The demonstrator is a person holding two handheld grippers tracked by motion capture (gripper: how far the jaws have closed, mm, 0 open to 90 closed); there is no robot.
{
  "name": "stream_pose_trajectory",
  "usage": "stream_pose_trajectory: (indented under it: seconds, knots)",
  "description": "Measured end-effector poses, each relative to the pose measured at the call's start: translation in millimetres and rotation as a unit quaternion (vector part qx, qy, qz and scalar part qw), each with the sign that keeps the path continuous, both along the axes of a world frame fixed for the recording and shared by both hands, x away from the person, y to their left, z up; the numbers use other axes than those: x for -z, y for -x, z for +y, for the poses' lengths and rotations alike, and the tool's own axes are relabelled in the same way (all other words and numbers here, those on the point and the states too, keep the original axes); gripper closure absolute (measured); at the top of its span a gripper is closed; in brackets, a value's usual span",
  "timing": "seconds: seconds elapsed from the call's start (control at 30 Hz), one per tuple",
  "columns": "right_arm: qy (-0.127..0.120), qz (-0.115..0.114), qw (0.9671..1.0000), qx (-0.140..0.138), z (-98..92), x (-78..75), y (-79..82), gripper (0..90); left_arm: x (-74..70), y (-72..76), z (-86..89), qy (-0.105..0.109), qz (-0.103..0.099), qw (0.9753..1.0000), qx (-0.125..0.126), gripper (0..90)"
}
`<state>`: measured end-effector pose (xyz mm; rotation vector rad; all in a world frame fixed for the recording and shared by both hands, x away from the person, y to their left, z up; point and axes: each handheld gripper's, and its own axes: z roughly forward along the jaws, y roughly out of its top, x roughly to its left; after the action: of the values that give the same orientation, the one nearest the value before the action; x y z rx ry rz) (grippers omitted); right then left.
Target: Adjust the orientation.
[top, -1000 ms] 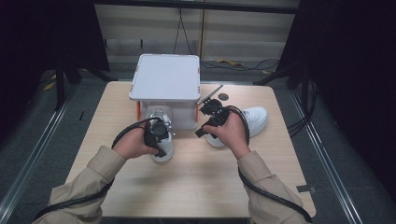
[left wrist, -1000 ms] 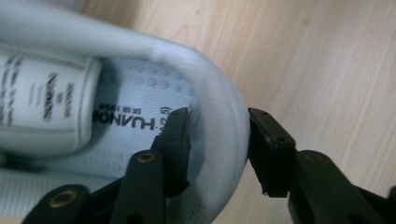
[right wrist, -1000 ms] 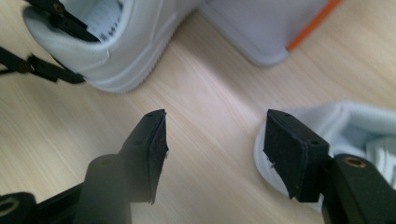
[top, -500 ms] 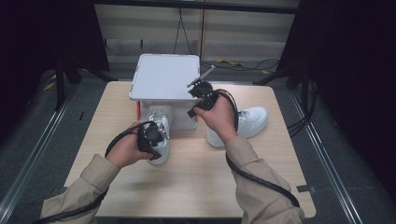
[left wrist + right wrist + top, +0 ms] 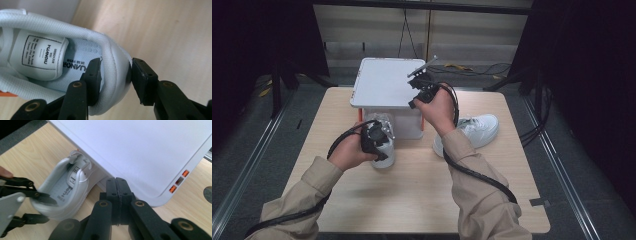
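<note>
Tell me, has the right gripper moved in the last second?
Yes. The right gripper has gone from beside the right shoe up over the white box.

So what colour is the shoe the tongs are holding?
White leather sneaker; the left gripper view shows it best.

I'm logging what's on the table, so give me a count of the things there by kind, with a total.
White shoes: 2, one held at its heel by the left hand-held gripper, one lying at the right.
White lidded boxes: 1, under the right hand-held gripper.
Total: 3
</note>
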<state>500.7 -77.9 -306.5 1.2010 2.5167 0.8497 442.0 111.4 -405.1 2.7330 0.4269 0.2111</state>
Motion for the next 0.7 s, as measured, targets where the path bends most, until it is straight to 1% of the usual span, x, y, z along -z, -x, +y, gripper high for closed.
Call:
stream_pose_trajectory:
  seconds: [0.03, 0.1, 0.13, 0.2, 0.23, 0.27, 0.33, 0.4, 0.43, 0.5, 0.53, 0.57, 0.63, 0.7]
  knots:
    - [0.000, -0.001, 1.0000, 0.002, -0.3, -0.1, -2.3, 90.0, -0.4, -3.4, 0.3, 0.000, -0.005, 1.0000, 0.000, 60.2]
    - [-0.003, -0.003, 0.9999, 0.009, 0.5, 0.0, -6.8, 90.0, -0.7, -12.1, 1.3, 0.003, -0.003, 1.0000, -0.005, 60.1]
    - [-0.004, -0.004, 0.9999, 0.013, 0.8, 0.9, -9.9, 90.0, 0.0, -15.1, 1.3, -0.002, 0.002, 1.0000, -0.006, 60.2]
    - [-0.007, 0.000, 0.9998, 0.019, 1.5, 3.2, -13.6, 90.0, 0.5, -23.0, 2.6, -0.005, 0.012, 0.9998, -0.016, 60.2]
    - [-0.008, 0.003, 0.9998, 0.020, 2.2, 5.4, -15.6, 90.0, 0.1, -26.3, 3.2, -0.011, 0.013, 0.9997, -0.016, 60.1]
    - [-0.007, 0.005, 0.9996, 0.025, 2.7, 7.0, -16.9, 90.0, -0.1, -28.6, 4.0, -0.015, 0.015, 0.9995, -0.022, 59.8]
    - [-0.009, 0.008, 0.9995, 0.030, 2.6, 10.2, -19.7, 90.0, 1.4, -35.7, 8.1, -0.018, 0.008, 0.9993, -0.030, 58.9]
    - [-0.012, 0.006, 0.9992, 0.037, 2.0, 11.2, -21.6, 90.0, 2.3, -39.8, 10.9, -0.014, 0.009, 0.9993, -0.034, 58.2]
    - [-0.012, 0.005, 0.9993, 0.036, 1.6, 11.4, -22.4, 90.0, 2.3, -40.3, 10.7, -0.009, 0.005, 0.9993, -0.035, 57.9]
    - [-0.009, 0.005, 0.9992, 0.039, 1.9, 11.5, -23.5, 90.0, 2.5, -38.0, 7.9, -0.016, -0.002, 0.9993, -0.035, 57.0]
    - [-0.008, 0.003, 0.9992, 0.039, 2.5, 11.9, -23.5, 90.0, 2.1, -36.8, 7.3, -0.021, -0.009, 0.9993, -0.029, 56.2]
    - [-0.007, 0.001, 0.9992, 0.040, 3.2, 12.0, -23.0, 90.0, 1.9, -35.3, 7.4, -0.020, -0.015, 0.9993, -0.028, 55.2]
    - [-0.005, -0.003, 0.9992, 0.039, 3.7, 12.4, -22.0, 90.0, -1.0, -33.1, 9.5, -0.012, -0.017, 0.9989, -0.042, 52.2]
    - [-0.007, -0.004, 0.9991, 0.041, 3.0, 12.8, -21.7, 89.9, -9.1, -30.1, 11.3, 0.001, -0.023, 0.9986, -0.048, 46.9]
